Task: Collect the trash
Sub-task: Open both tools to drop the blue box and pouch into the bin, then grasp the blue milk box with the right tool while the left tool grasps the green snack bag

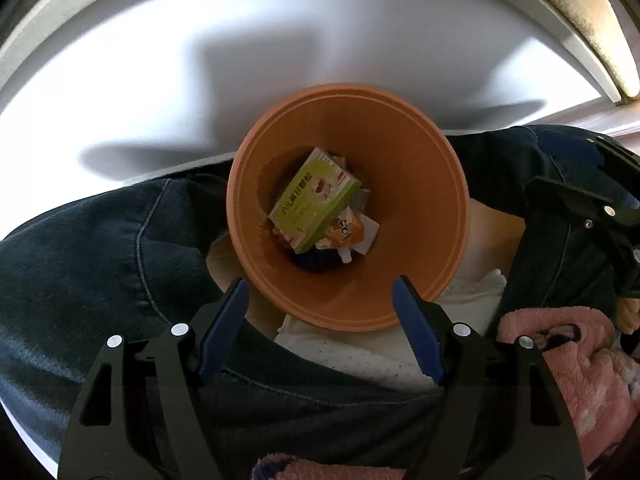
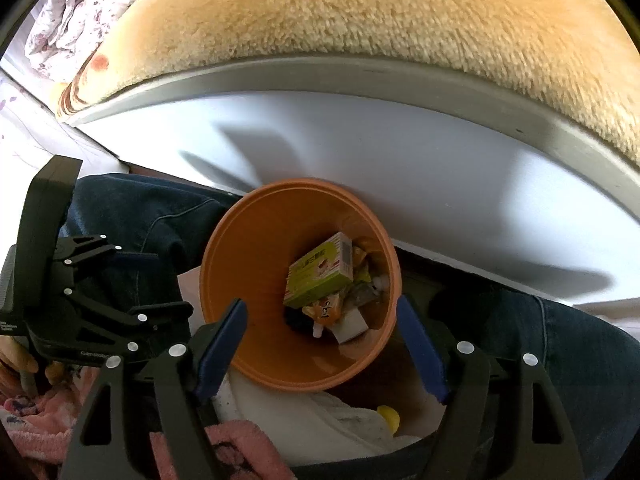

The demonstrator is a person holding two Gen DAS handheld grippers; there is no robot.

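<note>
An orange bin (image 1: 440,200) stands on the floor between a person's knees. On top of the trash inside lies a green carton (image 1: 316,200), with an orange wrapper (image 1: 344,234) and white scraps under it. My left gripper (image 1: 320,282) points straight down over the bin's near rim, open, with nothing between its blue pads. In the right wrist view the bin (image 2: 248,248) sits just ahead, holding the same green carton (image 2: 320,276) and orange wrapper (image 2: 326,308). My right gripper (image 2: 320,302) hangs open over the mouth, empty.
The person's jeans-clad legs (image 1: 100,260) flank the bin closely. A white bed side panel (image 2: 400,140) rises behind it, topped by a beige fleece blanket (image 2: 360,12) and a floral quilt (image 2: 68,8). Pink fleece fabric (image 1: 580,360) and a white perforated shoe (image 1: 360,356) lie near.
</note>
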